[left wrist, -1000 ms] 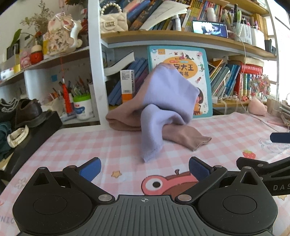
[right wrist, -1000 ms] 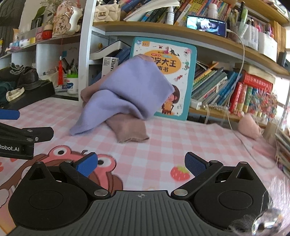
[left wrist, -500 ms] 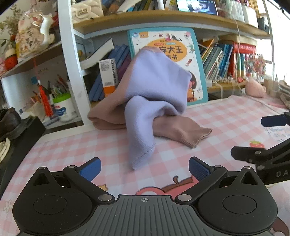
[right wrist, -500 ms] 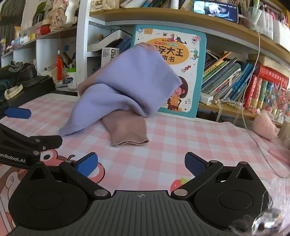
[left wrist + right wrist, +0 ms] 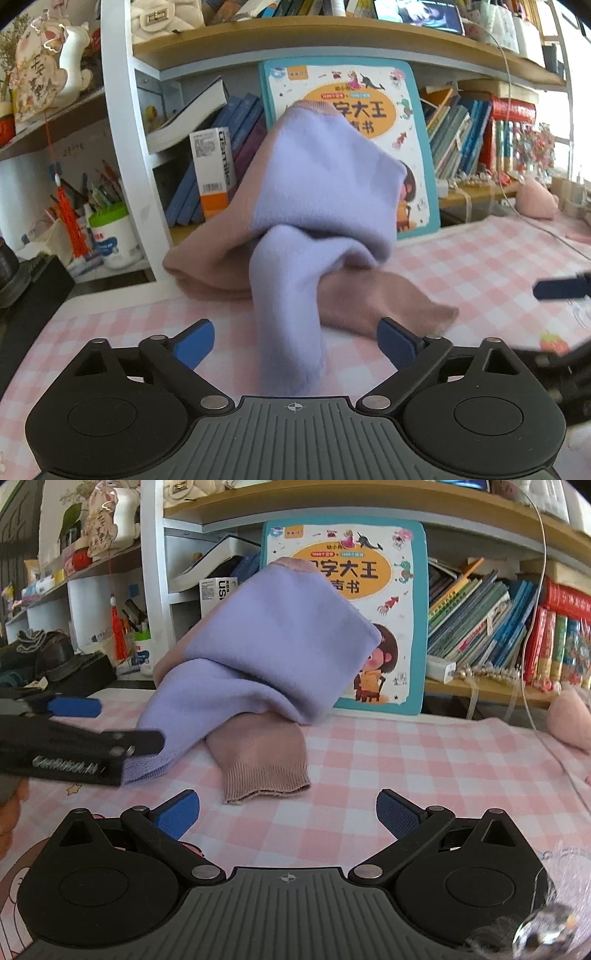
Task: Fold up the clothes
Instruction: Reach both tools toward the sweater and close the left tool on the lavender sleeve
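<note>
Left wrist view: the left hand-held gripper (image 5: 295, 341) has its blue pads (image 5: 194, 344) spread wide and closing; the lilac sleeve end (image 5: 290, 332) of the sweater (image 5: 325, 184) hangs between them, with neither pad pressing on it; the sweater, lilac and dusty pink, sits heaped on the pink checked surface (image 5: 480, 266), leaning against a children's book (image 5: 402, 110) propped at the bookshelf (image 5: 332, 37); its pink sleeve (image 5: 388, 302) trails to the right along the surface; a blue fingertip of the right hand-held gripper (image 5: 559, 288) shows at the right edge; a white and orange box (image 5: 214, 173) and a green-lidded tub (image 5: 112, 236) stand left of the heap.

Right wrist view: the right hand-held gripper (image 5: 288, 812) is wide open with nothing between its pads (image 5: 397, 814); the ribbed cuff (image 5: 266, 782) of the pink sleeve lies just ahead of them, apart; the left hand-held gripper comes in from the left, beside the lilac sleeve's hem (image 5: 147, 771); whether it touches the cloth I cannot tell.
</note>
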`<state>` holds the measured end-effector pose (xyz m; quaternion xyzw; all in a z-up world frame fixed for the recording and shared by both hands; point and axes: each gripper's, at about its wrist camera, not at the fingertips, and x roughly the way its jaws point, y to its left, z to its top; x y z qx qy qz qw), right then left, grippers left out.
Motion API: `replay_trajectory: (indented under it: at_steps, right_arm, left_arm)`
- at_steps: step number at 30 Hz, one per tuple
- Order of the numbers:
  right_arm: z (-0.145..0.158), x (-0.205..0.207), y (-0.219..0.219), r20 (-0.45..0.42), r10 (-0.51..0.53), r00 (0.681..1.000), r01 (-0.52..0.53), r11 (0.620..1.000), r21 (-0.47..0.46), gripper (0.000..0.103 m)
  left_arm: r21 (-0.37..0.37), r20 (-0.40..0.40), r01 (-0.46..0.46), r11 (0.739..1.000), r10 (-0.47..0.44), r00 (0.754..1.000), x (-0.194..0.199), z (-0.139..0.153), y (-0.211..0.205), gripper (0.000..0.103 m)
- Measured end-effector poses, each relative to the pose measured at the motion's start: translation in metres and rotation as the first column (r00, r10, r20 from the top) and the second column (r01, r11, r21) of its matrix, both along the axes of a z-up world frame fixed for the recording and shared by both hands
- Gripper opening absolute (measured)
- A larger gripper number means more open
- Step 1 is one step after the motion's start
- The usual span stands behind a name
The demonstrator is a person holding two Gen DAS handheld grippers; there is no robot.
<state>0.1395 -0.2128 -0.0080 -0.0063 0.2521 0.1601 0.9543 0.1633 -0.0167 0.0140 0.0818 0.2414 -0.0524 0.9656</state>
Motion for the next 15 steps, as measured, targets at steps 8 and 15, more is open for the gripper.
replay_trajectory:
  at_steps: [8, 15]
  right_arm:
    - [-0.004, -0.005, 0.002, 0.015, 0.005, 1.0, -0.005, 0.999, -0.034, 0.103]
    - [-0.009, -0.003, 0.003, -0.005, 0.023, 1.0, -0.023, 0.998, -0.055, 0.103]
  left_arm:
    - [-0.019, -0.028, -0.056, 0.998, 0.056, 0.998, 0.028, -0.013, 0.006, 0.078]
    - [-0.098, -0.082, -0.087, 0.991, 0.079, 0.993, 0.045, -0.024, 0.016, 0.035]
